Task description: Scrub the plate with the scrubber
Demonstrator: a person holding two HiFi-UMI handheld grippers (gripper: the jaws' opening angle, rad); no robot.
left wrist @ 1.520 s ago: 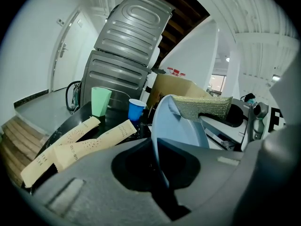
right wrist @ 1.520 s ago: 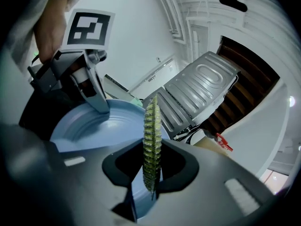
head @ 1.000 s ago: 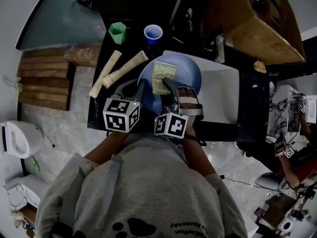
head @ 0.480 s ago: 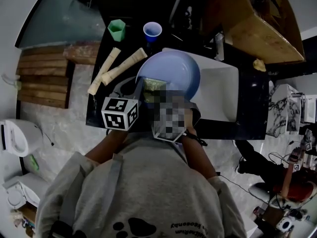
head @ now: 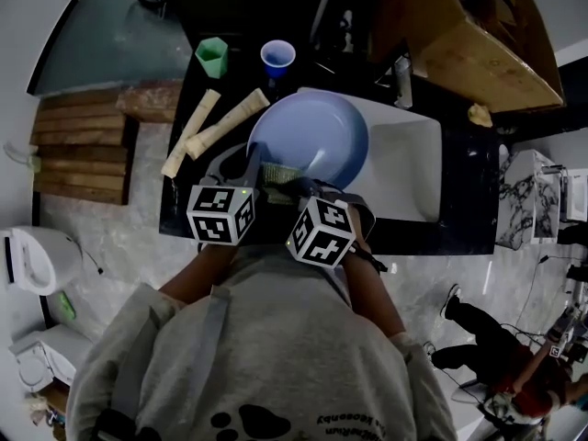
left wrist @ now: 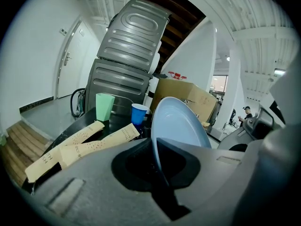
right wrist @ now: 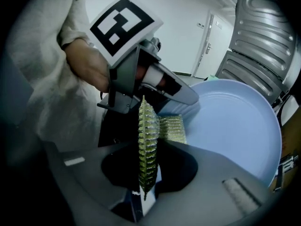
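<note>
Dragging scrubber (right wrist: pixel 146 140) to the near rim of the blue plate (head: pixel 312 136).
Right gripper (right wrist: pixel 146 173) is pinching it, pulled back from mid-plate; left gripper (left wrist: pixel 157 173) is clamping the tilted rim over the white tray (head: pixel 409 168). 1 stroke is ending.

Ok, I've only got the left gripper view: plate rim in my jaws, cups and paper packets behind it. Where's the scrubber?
Observer: The right gripper is shut on the scrubber, which stands edge-on between its jaws.
Operator: Is it on the plate yet?
Observer: Its far end looks to rest on the blue plate, near the rim and right beside the left gripper.
Operator: And what's under the plate?
Observer: In the head view, a white tray lies beneath it and sticks out on the person's right.
</note>
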